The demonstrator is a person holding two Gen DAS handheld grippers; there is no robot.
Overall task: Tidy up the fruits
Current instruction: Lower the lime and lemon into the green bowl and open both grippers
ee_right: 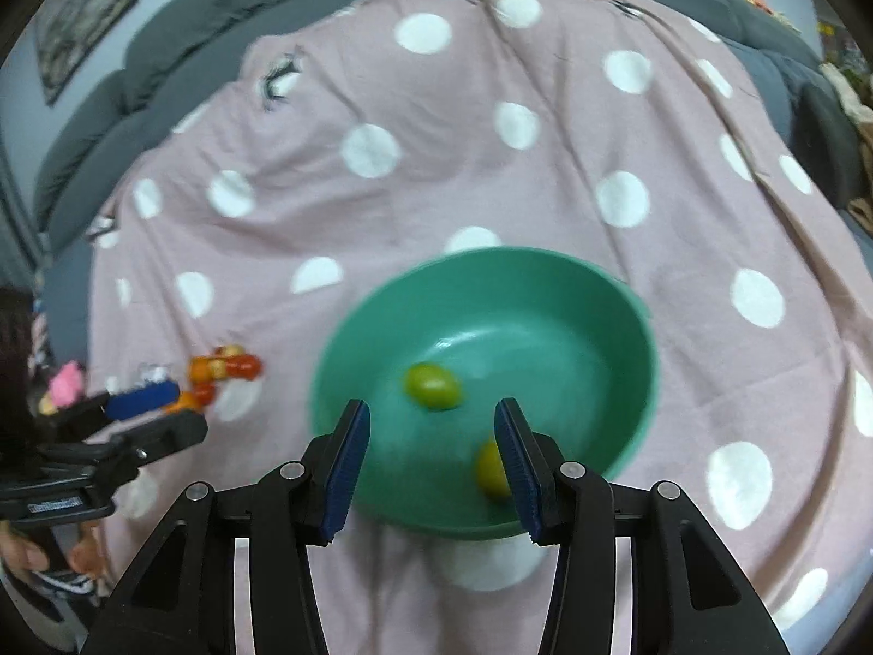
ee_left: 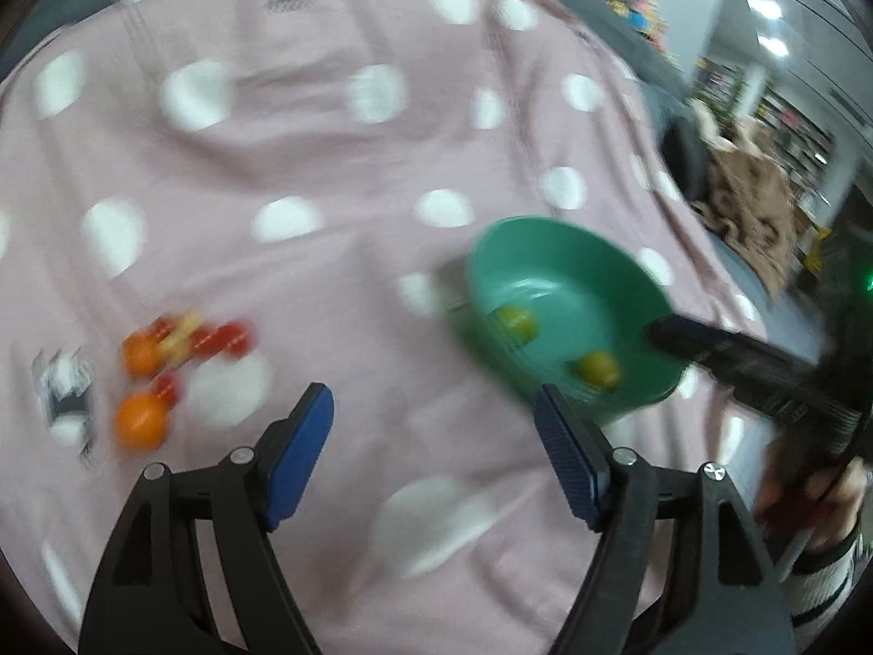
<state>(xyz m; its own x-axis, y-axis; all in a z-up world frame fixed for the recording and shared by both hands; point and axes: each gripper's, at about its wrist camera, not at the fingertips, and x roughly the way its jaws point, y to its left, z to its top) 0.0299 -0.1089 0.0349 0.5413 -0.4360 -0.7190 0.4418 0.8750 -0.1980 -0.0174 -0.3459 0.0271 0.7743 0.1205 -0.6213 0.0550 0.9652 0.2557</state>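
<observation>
A teal bowl [ee_right: 616, 327] sits upright on the right with two small yellow-green fruits [ee_right: 432, 385] inside; orange and red fruits [ee_left: 163, 365] cluster on the left, well apart from it

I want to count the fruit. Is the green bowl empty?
Not empty. The green bowl holds two yellow-green fruits; both views show them. The orange and red fruits lie outside on the blanket.
</observation>
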